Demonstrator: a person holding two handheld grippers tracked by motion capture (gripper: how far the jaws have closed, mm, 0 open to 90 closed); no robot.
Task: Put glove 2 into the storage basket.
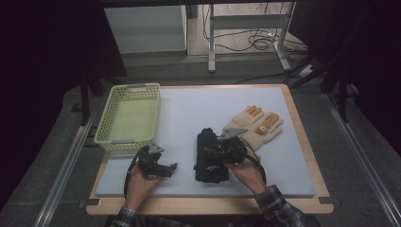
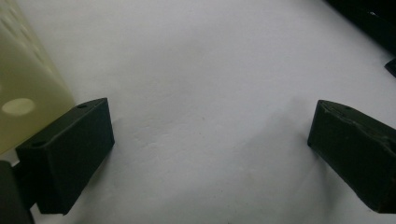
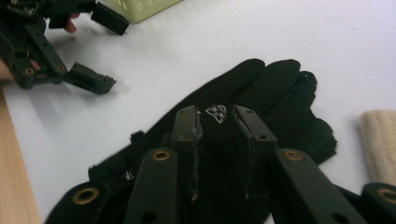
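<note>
Right gripper view: right tongs (image 3: 218,154) part-open over black glove (image 3: 261,98), gripping nothing; close on cloth. Left tongs (image 2: 210,154) wide, empty.

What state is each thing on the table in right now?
Black fabric glove: flat on the mat, under the right gripper.
Beige knit gloves: flat, untouched.
Yellow-green perforated plastic basket: upright, empty.
Left gripper: open, nothing between jaws.
Right gripper: narrowly open over the black glove.
</note>
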